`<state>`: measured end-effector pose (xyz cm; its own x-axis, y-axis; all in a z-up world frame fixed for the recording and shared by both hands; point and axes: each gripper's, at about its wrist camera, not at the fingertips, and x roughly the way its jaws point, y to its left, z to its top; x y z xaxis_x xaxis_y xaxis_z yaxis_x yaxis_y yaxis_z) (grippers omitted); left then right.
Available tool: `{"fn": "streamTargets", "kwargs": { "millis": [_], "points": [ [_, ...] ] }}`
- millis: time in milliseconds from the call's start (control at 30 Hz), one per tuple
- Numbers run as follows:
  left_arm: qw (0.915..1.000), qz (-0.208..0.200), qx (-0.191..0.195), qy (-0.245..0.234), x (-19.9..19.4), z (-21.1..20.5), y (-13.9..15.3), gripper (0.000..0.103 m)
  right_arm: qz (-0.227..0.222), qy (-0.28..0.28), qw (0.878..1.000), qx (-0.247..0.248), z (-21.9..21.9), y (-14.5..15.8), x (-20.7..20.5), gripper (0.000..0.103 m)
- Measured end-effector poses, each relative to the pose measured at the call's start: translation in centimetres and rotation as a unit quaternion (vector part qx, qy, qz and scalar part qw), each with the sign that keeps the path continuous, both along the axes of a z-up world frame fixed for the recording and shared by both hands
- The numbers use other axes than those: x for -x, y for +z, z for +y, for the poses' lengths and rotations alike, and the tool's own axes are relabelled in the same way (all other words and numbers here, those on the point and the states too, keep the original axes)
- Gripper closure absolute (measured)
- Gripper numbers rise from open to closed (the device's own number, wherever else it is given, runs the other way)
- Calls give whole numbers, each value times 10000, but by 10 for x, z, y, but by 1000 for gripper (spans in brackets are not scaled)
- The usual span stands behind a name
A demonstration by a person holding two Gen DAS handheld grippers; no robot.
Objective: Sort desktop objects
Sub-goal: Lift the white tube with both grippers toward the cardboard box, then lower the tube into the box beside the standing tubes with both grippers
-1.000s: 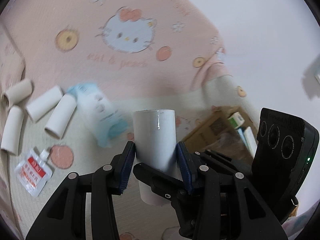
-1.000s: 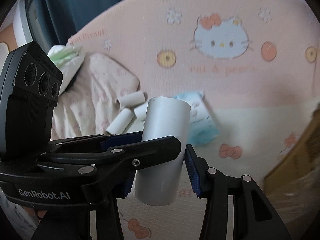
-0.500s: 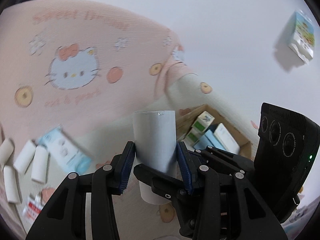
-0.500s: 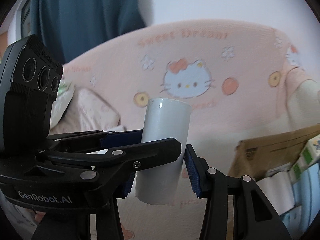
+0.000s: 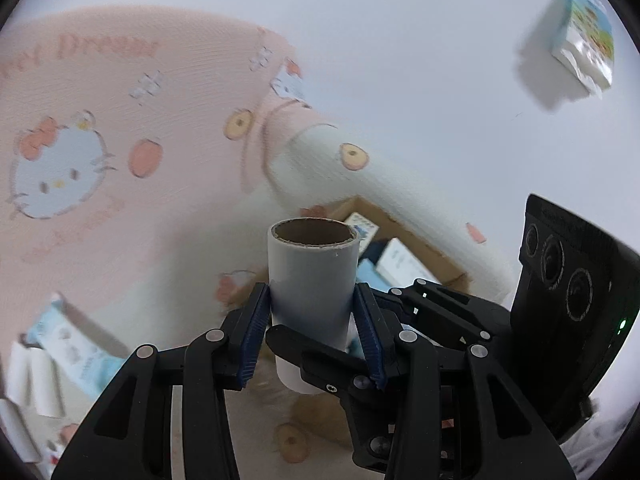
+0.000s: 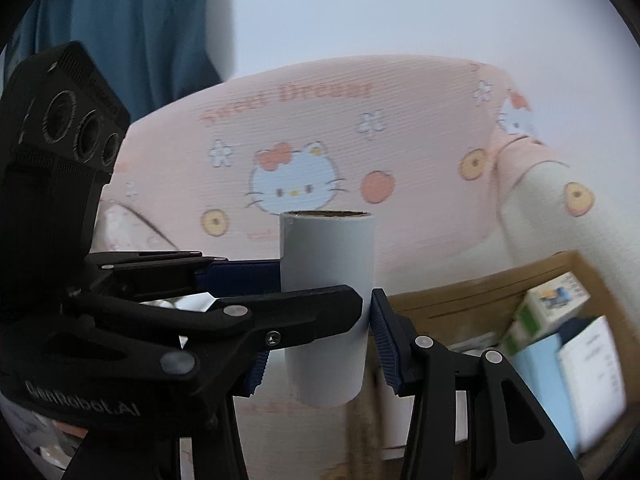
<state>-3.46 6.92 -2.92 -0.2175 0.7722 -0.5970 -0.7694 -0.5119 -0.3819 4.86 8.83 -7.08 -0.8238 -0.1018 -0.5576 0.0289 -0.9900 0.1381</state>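
Observation:
One pale grey cardboard tube [image 5: 312, 276] [image 6: 326, 264] stands upright in the air, open brown end up. Both grippers are shut on it, crossed at right angles. My left gripper [image 5: 312, 312] presses its blue pads on the tube's left and right sides. My right gripper [image 6: 324, 344] does the same in the right wrist view, where the left gripper's black fingers [image 6: 304, 308] cross in front of and behind the tube. A brown cardboard box [image 5: 416, 236] [image 6: 460, 292] holding several small cartons lies beyond and below the tube.
Loose white tubes [image 5: 28, 376] and a blue-white pack [image 5: 76, 344] lie at the lower left on the pale cat-print bedding. A pink cat-print cushion [image 6: 320, 140] rises behind. A small packet [image 5: 580, 40] hangs on the white wall. A blue curtain [image 6: 120, 20] hangs at the left.
Both grippers have risen and swung right with the tube still clamped. The loose tubes and pack slid to the lower left, and the cardboard box came closer.

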Motion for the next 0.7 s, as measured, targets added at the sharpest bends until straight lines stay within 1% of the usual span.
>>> {"fn": "streamTargets", "kwargs": {
  "millis": [100, 267, 300, 433, 533, 600, 633, 700],
  "points": [
    [9996, -228, -86, -159, 5, 18, 3, 56, -69, -81, 9999, -51, 17, 6, 0, 59],
    [9989, -344, -34, -321, 3, 50, 5, 56, -264, -215, 9975, -619, 35, 11, 2, 59],
    [9987, -384, -16, -339, 3, 56, 5, 56, -316, -236, 9971, -647, 39, 10, 2, 59],
    [9969, -625, 60, -480, 4, 80, 0, 56, -578, -309, 9963, -557, 64, 7, 2, 59],
    [9947, -840, 171, -573, 8, 96, -8, 56, -861, -258, 9957, -224, 88, 4, 3, 59],
    [9919, -1083, 251, -609, 12, 105, -15, 56, -1075, -293, 9937, -109, 100, -2, 5, 59],
    [9897, -1250, 277, -641, 13, 111, -19, 56, -1179, -288, 9925, -119, 103, -5, 6, 59],
    [9871, -1420, 376, -635, 16, 120, -26, 56, -1325, -292, 9905, -204, 109, -12, 9, 59]
  ]
}}
